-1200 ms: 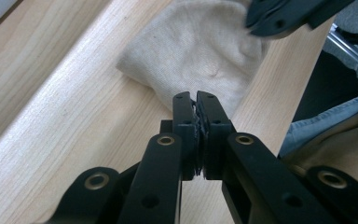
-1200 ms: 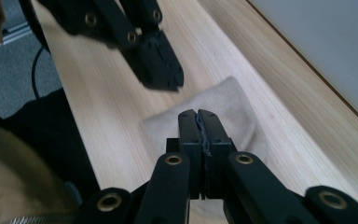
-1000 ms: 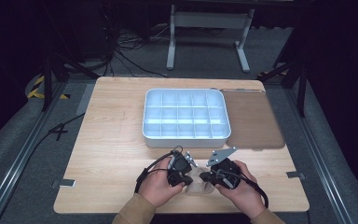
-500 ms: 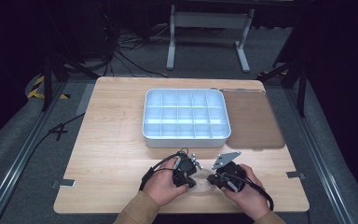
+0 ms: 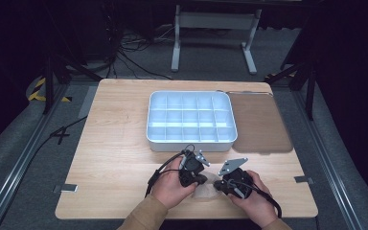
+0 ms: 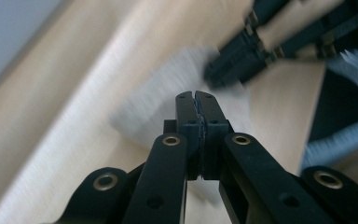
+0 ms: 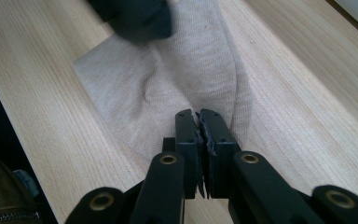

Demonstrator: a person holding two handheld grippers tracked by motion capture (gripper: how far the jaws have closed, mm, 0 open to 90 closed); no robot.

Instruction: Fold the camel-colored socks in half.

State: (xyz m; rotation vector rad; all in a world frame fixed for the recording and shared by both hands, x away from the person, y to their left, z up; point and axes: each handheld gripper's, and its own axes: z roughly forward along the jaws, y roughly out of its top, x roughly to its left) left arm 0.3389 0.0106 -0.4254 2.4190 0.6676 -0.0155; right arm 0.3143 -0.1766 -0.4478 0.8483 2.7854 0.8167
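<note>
**Near the table's front edge, two grippers work a pale cloth**

Between the person's hands lies a small beige cloth [image 7: 168, 84], flat on the wooden table [image 5: 115, 143] in front of the white compartment tray [image 5: 190, 120]. The left gripper [image 6: 196, 100] has its jaws pressed together over the cloth. The right gripper [image 7: 198, 119] has its jaws nearly together at the cloth's edge; whether it pinches fabric I cannot tell.

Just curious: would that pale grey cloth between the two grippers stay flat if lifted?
Probably not. The cloth already lies creased and folded on the wooden table, so it would likely droop. It looks thin, so probably light.
</note>
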